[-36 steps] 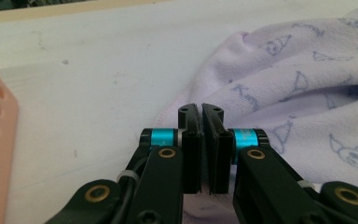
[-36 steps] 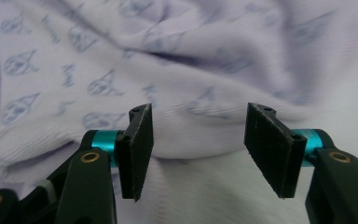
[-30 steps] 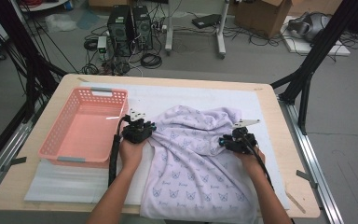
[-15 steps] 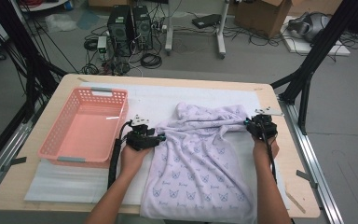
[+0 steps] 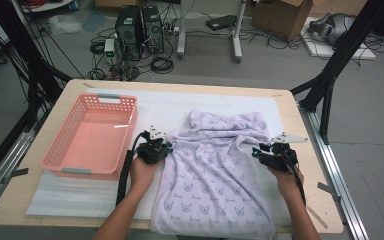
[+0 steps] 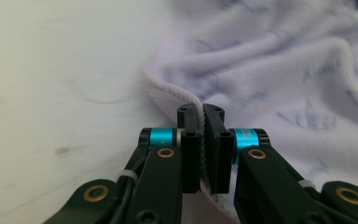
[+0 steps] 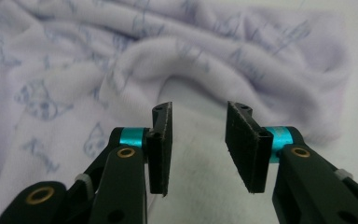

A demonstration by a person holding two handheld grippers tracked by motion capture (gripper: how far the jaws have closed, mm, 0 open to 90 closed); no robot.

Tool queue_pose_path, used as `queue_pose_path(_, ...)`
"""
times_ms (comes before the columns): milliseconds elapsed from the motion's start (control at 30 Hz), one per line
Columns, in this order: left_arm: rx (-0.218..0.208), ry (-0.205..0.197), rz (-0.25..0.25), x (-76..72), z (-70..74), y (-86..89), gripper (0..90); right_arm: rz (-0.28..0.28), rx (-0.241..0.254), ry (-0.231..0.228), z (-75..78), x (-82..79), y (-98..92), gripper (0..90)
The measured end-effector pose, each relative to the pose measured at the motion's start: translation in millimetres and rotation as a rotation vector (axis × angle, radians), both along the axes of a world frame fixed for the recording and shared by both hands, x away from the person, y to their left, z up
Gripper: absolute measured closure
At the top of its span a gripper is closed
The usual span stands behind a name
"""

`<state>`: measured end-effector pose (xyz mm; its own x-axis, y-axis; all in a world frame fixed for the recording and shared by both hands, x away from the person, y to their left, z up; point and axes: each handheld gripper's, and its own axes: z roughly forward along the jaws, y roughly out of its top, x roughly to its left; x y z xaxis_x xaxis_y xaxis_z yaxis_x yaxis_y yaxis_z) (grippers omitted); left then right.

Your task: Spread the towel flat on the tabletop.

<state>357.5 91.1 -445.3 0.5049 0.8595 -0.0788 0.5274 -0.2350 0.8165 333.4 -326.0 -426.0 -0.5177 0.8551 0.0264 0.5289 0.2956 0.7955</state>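
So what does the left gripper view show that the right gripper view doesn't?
Left gripper view: the left gripper is shut on the hemmed edge of the lilac towel, with the hem pinched between its pads; bare white table cover lies beside it.

Right gripper view: the right gripper has been opening and stands open with nothing between its pads, aimed at a raised fold of the towel just ahead.

Both: the same rumpled lilac towel printed with small cat faces, lying on the white cover.
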Motion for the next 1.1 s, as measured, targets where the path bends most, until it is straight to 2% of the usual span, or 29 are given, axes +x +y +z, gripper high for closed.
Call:
queue_pose_path(33,-0.035,0.002,0.025,-1.2,0.6,7.0,85.5,0.006,-0.006,0.017,-4.3,-0.8,1.6,62.0)
queue_pose_path(67,-0.044,0.012,0.025,-2.7,0.3,11.8,85.4,0.013,-0.01,0.034,-8.3,-0.9,3.2,62.1)
queue_pose_path(133,-0.026,0.016,0.007,-7.3,-1.7,14.8,85.2,0.042,0.011,0.063,-14.6,1.0,7.1,59.2)
queue_pose_path(200,-0.032,0.009,0.0,-11.7,-2.5,15.9,84.7,0.065,0.034,0.08,-18.5,2.1,14.1,59.2)
queue_pose_path(267,-0.051,-0.007,0.005,-15.0,-3.7,16.9,83.9,0.079,-0.029,0.081,-22.7,1.6,24.4,65.1)
queue_pose_path(300,-0.049,-0.002,0.002,-15.5,-4.5,17.4,83.5,0.085,-0.058,0.059,-21.5,-0.7,26.4,85.5)
queue_pose_path(333,-0.054,-0.002,0.003,-15.8,-4.7,17.8,83.5,0.085,-0.086,0.05,-19.8,-2.0,27.2,86.3)
queue_pose_path(400,-0.053,-0.012,0.0,-17.1,-3.8,18.0,84.3,-0.01,-0.198,0.003,-16.8,-2.8,22.8,87.1)
queue_pose_path(433,-0.058,-0.01,-0.008,-17.3,-4.0,18.0,84.5,-0.065,-0.203,-0.018,-15.6,-2.5,15.0,87.1)
queue_pose_path(500,-0.065,-0.004,-0.022,-18.0,-4.6,14.2,84.4,-0.148,-0.159,-0.037,-15.1,-1.8,-2.3,86.9)
queue_pose_path(533,-0.06,-0.01,-0.024,-18.5,-4.6,11.5,84.3,-0.154,-0.125,-0.013,-16.2,-1.3,-7.0,86.1)
queue_pose_path(567,-0.066,-0.011,-0.029,-18.3,-4.6,11.1,83.9,-0.154,-0.124,-0.009,-17.1,-2.6,-7.3,82.9)
queue_pose_path(600,-0.078,-0.006,-0.028,-17.8,-4.5,11.8,80.5,-0.145,-0.134,-0.025,-17.7,-4.8,-6.0,75.3)
queue_pose_path(633,-0.1,0.001,-0.012,-17.6,-4.6,13.8,70.5,-0.15,-0.136,-0.031,-17.3,-7.0,-5.3,69.0)
queue_pose_path(667,-0.124,0.015,-0.009,-18.1,-4.3,17.0,60.8,-0.151,-0.112,-0.038,-16.2,-9.5,-6.6,66.4)
queue_pose_path(700,-0.143,0.023,-0.01,-20.1,-3.9,19.7,56.7,-0.146,-0.073,-0.048,-14.7,-11.9,-9.4,63.8)
queue_pose_path(733,-0.15,0.019,-0.021,-23.5,-3.3,22.0,54.0,-0.142,-0.036,-0.052,-12.7,-14.8,-11.7,61.9)
queue_pose_path(833,-0.172,0.022,-0.058,-36.3,-3.0,26.5,51.1,-0.123,0.007,-0.076,-6.1,-26.2,-15.6,60.0)
queue_pose_path(933,-0.194,0.022,-0.08,-47.3,-3.1,31.1,50.0,-0.091,-0.004,-0.076,-6.1,-37.7,-17.8,57.9)
queue_pose_path(1100,-0.219,0.031,-0.079,-69.4,-4.3,40.3,49.3,-0.08,-0.011,-0.058,-11.1,-59.5,-25.7,55.1)
